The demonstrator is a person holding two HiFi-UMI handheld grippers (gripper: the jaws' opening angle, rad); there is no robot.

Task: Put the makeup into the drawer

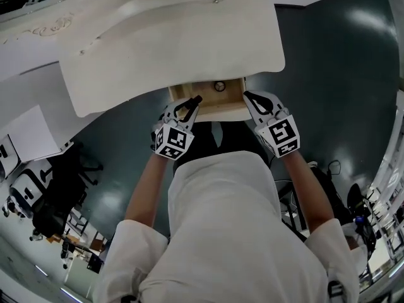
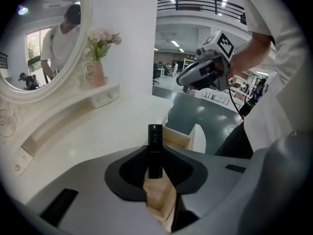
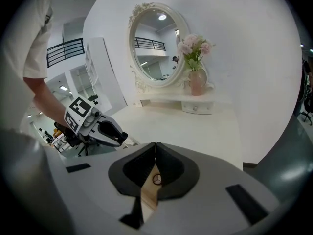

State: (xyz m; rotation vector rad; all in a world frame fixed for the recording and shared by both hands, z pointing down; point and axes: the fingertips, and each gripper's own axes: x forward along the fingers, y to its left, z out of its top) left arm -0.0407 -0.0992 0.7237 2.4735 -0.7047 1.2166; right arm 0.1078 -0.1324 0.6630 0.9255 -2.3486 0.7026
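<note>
From the head view, the white vanity table (image 1: 158,36) stood over a dark teal floor (image 1: 341,74), with its wooden drawer (image 1: 222,113) pulled out toward the person. Both grippers hung at the drawer's front edge: the left gripper (image 1: 189,106) on one side with a dark tip showing at its nose, the right gripper (image 1: 251,100) on the other. A small round item (image 1: 219,86) lay inside the drawer. The left gripper view made plain what the head view barely showed: the jaws were clamped on a black makeup tube (image 2: 155,148) that stood upright between them, above the open drawer. It also took in an oval mirror (image 2: 34,38), a vase (image 2: 99,72) of pink flowers (image 2: 101,38) on a raised shelf at the back of the table, and, beyond, a bright hall with a railing (image 2: 205,4) on an upper level and ceiling lights. The right gripper view showed its own jaws pressed together with nothing between them. Below their tips, the wood of the drawer and the round item could be seen. Only this view showed a little knobbed shelf drawer (image 3: 197,107) under the vase, set against a plain white wall.
</note>
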